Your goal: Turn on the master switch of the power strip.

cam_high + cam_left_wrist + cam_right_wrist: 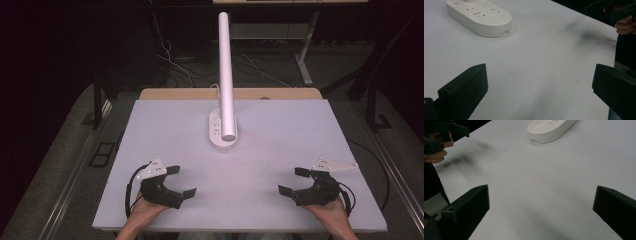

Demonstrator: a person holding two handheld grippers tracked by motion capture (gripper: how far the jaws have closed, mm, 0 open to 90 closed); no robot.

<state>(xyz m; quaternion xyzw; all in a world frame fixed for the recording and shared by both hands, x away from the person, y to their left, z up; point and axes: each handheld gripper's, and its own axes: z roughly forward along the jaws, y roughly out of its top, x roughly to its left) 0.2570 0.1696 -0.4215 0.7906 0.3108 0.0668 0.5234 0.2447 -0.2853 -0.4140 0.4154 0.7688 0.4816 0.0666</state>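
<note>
A white power strip (218,131) lies at the middle of the white table (280,130), with a tall white tube (225,75) rising from it. The strip (479,16) sits far ahead in the left gripper view, and its end (550,128) is at the top of the right gripper view. My left gripper (181,181) rests near the front left edge, jaws wide open and empty (540,87). Near the front right my right gripper (294,181) stands open too, nothing between its jaws (541,210). Both point inward toward each other.
A wooden board edge (190,94) shows behind the table top. Cables (175,65) and desk legs (305,60) lie on the dark floor beyond. The table's front edge runs just under both hands.
</note>
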